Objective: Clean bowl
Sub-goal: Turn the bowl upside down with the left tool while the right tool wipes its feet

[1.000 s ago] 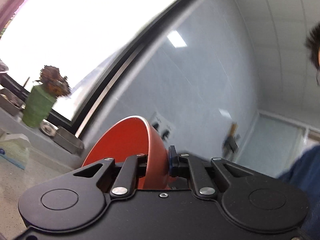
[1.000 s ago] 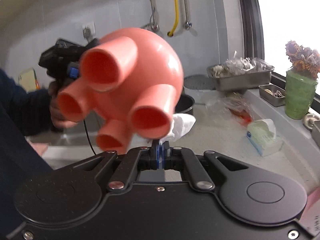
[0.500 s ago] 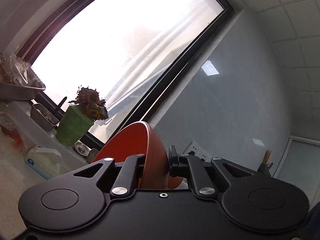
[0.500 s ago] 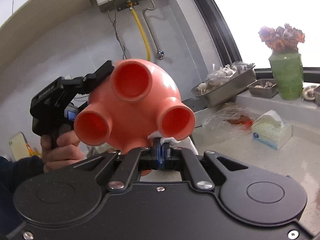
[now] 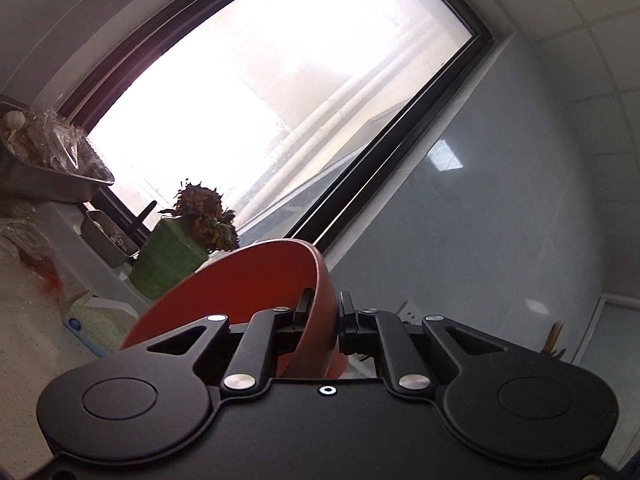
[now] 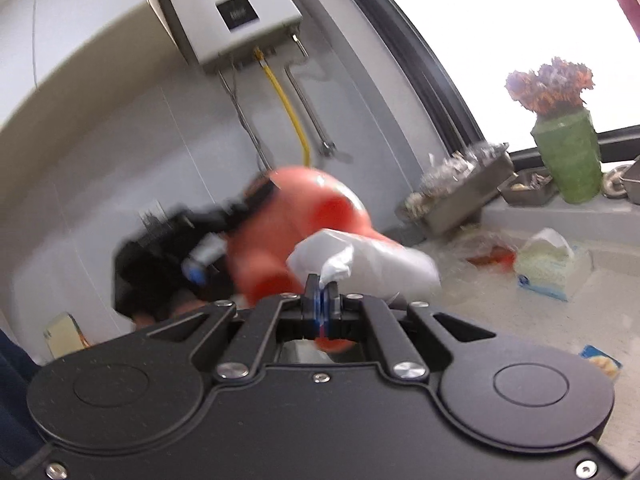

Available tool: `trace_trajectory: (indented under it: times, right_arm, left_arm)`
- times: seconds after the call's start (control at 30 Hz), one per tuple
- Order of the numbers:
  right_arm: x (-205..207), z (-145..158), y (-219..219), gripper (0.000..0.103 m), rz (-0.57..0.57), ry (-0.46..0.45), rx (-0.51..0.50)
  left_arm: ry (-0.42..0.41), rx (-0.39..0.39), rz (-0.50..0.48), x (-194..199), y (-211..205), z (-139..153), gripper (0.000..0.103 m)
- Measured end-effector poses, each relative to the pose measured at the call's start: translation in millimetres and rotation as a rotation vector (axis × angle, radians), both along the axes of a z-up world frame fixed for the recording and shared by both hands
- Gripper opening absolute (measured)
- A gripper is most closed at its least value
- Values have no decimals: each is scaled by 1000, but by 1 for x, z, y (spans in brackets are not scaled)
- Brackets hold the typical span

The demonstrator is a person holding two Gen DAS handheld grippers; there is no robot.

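My left gripper [image 5: 324, 310] is shut on the rim of an orange-red bowl [image 5: 240, 288]. One finger is inside the bowl and one outside, and the bowl is tipped on its side with its hollow facing left. In the right wrist view the same bowl [image 6: 276, 228] is blurred, its round underside towards the camera. The black housing [image 6: 160, 256] of the left tool is at its left. My right gripper [image 6: 322, 294] is shut on a crumpled white tissue [image 6: 360, 258], which is up against the bowl's outside. Blur hides whether they touch.
A green vase of dried flowers [image 6: 568, 160] stands on the window sill beside steel trays [image 6: 464, 192]. A tissue box [image 6: 556, 264] and plastic wrap lie on the speckled counter [image 6: 560, 320]. A wall heater [image 6: 236, 12] with a yellow hose [image 6: 288, 108] hangs behind the bowl.
The left view has swung from the tiled wall to the window, with the bowl still gripped. In the right view the bowl sank and turned, and the tissue now covers its near side.
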State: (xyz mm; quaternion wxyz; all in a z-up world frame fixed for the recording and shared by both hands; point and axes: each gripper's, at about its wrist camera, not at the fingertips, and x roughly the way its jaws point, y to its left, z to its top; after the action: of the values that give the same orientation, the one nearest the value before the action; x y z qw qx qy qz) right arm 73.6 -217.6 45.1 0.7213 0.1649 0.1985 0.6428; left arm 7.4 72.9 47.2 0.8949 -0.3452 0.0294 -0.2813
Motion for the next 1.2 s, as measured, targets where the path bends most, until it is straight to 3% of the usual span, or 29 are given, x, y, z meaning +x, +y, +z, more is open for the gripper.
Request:
trace_trajectory:
  times: [0.23,0.37,0.63,1.2]
  right_arm:
    - [-13,17,15,2,20,-58,6]
    - [-23,16,28,2,52,-76,-14]
    - [-46,-8,50,2,93,-141,-162]
    - [-12,-26,41,2,-33,-141,-259]
  left_arm:
    - [58,42,22,16,-8,-14,10]
    - [75,12,20,27,-13,-21,10]
    - [52,-28,-1,28,-17,-6,9]
    - [-12,-75,-19,2,-9,16,9]
